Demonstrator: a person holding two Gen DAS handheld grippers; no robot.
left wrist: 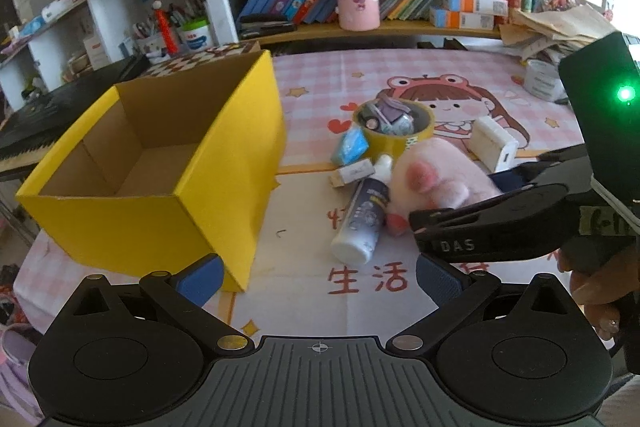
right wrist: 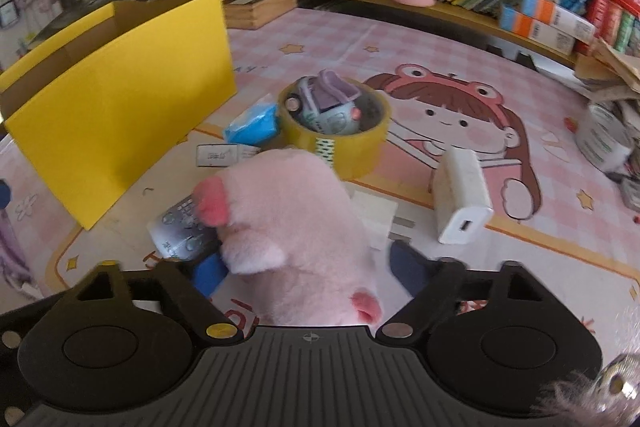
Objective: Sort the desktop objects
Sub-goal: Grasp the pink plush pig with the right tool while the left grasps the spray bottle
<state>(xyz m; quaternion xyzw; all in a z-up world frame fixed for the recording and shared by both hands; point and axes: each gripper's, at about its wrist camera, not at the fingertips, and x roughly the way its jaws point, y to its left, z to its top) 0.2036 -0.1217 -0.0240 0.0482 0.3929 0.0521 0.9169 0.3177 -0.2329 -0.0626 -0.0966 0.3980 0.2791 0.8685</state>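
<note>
While the left gripper [left wrist: 318, 277] hangs open near the yellow box [left wrist: 160, 163], the right gripper [right wrist: 308, 269] closes its fingers around the pink plush pig [right wrist: 292, 223], right of the box, over a white bottle [left wrist: 362, 223] on the table [left wrist: 400, 75].

Our left gripper [left wrist: 318, 277] low over bench, fingers [left wrist: 200, 281] spread wide, nothing between blue pads, aimed level and forward. Our right gripper [right wrist: 308, 269] fingers [right wrist: 408, 267] set either side of pink plush toy [right wrist: 296, 223]; whether pads press it, cannot tell. In left wrist view our right gripper [left wrist: 424, 223] reaches in from right edge, our right hand [left wrist: 600, 291] wrapped on its handle, painted nails showing.
</note>
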